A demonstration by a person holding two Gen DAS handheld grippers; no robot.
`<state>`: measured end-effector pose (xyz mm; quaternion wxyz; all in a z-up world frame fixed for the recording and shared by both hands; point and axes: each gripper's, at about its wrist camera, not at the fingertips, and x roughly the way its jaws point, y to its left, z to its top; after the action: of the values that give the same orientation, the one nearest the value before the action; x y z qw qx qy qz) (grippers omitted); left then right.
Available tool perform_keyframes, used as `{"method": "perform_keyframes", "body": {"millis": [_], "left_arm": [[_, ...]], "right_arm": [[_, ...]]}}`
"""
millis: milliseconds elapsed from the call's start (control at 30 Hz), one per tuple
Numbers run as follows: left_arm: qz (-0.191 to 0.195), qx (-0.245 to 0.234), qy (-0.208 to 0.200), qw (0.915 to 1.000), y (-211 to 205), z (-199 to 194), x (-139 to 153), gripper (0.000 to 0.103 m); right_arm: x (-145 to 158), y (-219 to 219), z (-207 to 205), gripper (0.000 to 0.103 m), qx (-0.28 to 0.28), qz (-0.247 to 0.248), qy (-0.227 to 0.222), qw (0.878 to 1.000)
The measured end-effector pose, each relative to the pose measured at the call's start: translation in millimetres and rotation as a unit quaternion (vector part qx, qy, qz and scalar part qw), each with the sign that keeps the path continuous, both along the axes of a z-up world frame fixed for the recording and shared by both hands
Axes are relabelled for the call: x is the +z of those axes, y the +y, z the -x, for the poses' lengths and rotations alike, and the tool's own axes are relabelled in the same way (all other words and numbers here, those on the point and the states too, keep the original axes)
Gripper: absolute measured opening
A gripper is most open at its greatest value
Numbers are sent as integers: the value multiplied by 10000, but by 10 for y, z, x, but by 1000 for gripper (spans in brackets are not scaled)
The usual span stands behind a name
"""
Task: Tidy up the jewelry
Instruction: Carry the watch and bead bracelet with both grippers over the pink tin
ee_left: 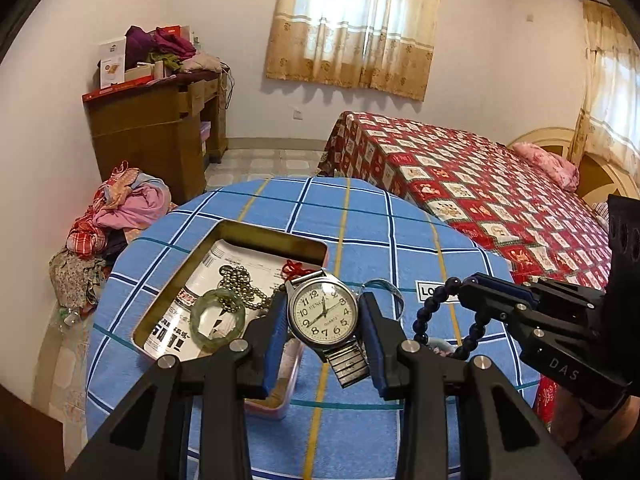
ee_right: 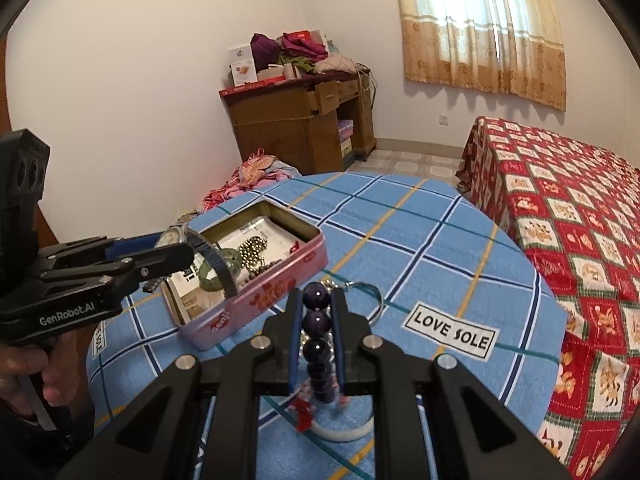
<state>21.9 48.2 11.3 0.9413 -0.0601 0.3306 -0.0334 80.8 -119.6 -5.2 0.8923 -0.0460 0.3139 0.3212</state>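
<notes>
My left gripper (ee_left: 324,312) is shut on a silver wristwatch (ee_left: 323,312) with a white dial, held above the near edge of an open pink tin (ee_left: 276,400). The tin (ee_right: 280,288) holds a green bangle (ee_left: 216,320), a metal bead chain (ee_left: 240,284) and printed cards. My right gripper (ee_right: 317,300) is shut on a dark purple bead bracelet (ee_right: 318,332), held above the blue checked tablecloth to the right of the tin. The bracelet also shows in the left wrist view (ee_left: 444,320). The left gripper and watch show at the left of the right wrist view (ee_right: 176,240).
A white bangle (ee_right: 344,432) with a red tassel (ee_right: 304,416) lies on the cloth under my right gripper. A thin metal ring (ee_right: 368,300) lies near a "LOVE SOLE" label (ee_right: 450,334). A bed (ee_left: 500,200) stands right, a wooden desk (ee_left: 160,128) and clothes pile behind.
</notes>
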Motion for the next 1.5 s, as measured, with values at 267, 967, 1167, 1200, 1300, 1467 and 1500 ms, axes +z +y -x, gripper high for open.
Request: {"method": "perform_keyframes", "body": {"millis": [267, 967, 1167, 1200, 1300, 1467, 1500], "left_arm": [[24, 14, 44, 10000, 13, 5, -40, 36], [-10, 223, 116, 9997, 249, -58, -90, 36], [-33, 302, 191, 9994, 434, -128, -103, 36], [-47, 332, 205, 9992, 471, -138, -107, 36], [-66, 386, 233, 9990, 541, -174, -114, 36], [-100, 486, 314, 9983, 675, -250, -172, 36], [-103, 514, 339, 9980, 701, -262, -194, 36]], "right_arm": [[146, -17, 41, 16, 29, -218, -188, 9996], [253, 305, -81, 16, 384, -315, -121, 9987], [204, 545, -142, 16, 611, -274, -41, 9977], [196, 594, -150, 16, 644, -246, -39, 9976], [174, 715, -179, 16, 708, -228, -21, 9972], [143, 840, -232, 16, 789, -319, 100, 9963], [133, 872, -233, 16, 812, -324, 118, 9961]]}}
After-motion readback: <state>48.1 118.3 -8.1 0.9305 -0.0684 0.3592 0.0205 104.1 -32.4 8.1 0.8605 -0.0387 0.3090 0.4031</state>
